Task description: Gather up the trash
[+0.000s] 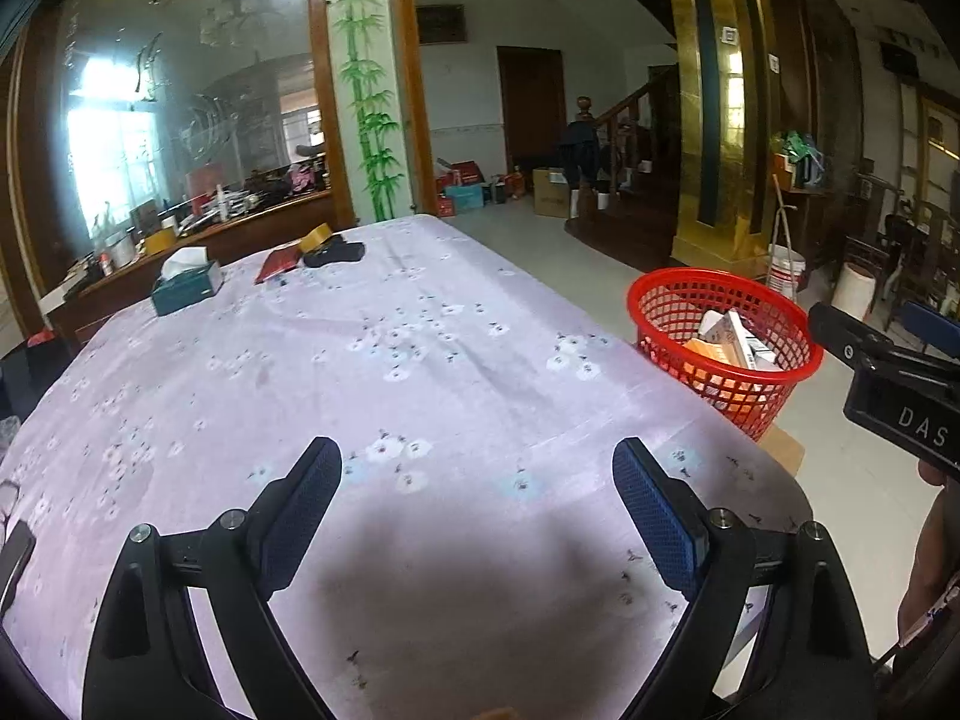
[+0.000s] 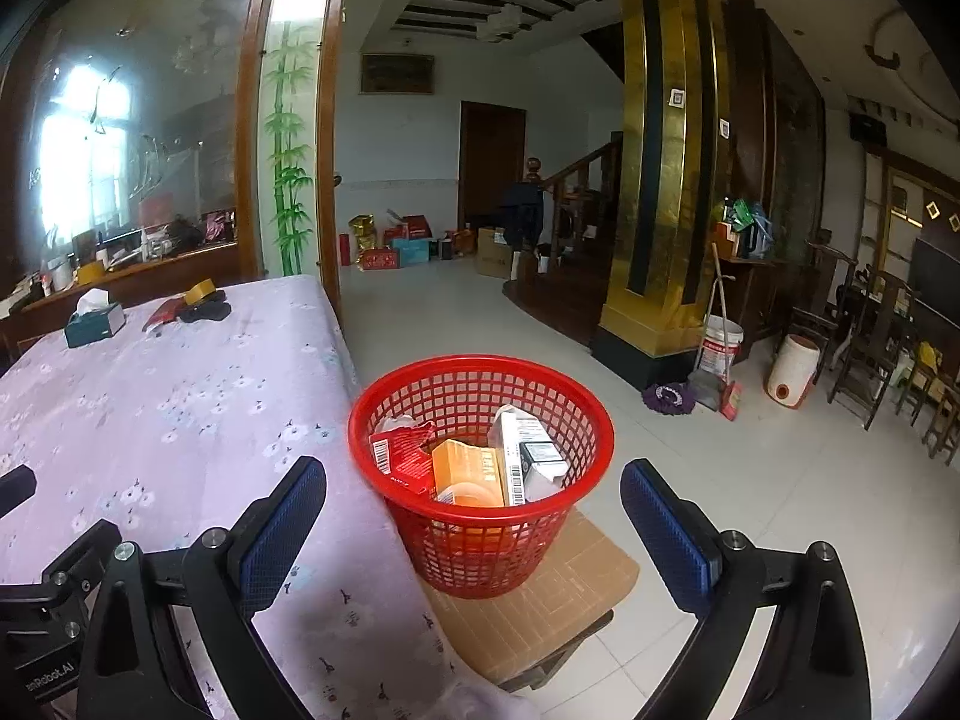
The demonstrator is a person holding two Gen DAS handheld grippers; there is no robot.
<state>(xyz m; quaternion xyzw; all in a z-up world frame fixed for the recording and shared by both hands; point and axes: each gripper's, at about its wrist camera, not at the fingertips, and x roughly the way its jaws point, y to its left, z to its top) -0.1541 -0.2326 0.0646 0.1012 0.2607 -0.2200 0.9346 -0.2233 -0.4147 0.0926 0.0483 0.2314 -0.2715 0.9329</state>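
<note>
A red mesh basket [image 2: 480, 516] stands on a cushioned stool beside the table and holds several boxes: a red packet [image 2: 403, 455], an orange box [image 2: 467, 473] and white cartons [image 2: 523, 450]. In the left wrist view the red basket [image 1: 723, 348] sits past the table's right edge. My right gripper [image 2: 474, 492] hangs open in front of the basket, nothing between its blue pads [image 2: 282, 531]. My left gripper [image 1: 477, 480] is open over the lilac flowered tablecloth [image 1: 372, 360], empty. The right gripper's body [image 1: 894, 384] shows at the right edge of the left wrist view.
At the table's far end lie a teal tissue box [image 1: 186, 285], a red booklet [image 1: 279, 264], a tape roll [image 1: 316, 237] and a dark object [image 1: 336, 254]. The stool [image 2: 540, 606] stands on a white tiled floor. A gold pillar [image 2: 660, 180], bucket [image 2: 720, 345] and chairs stand to the right.
</note>
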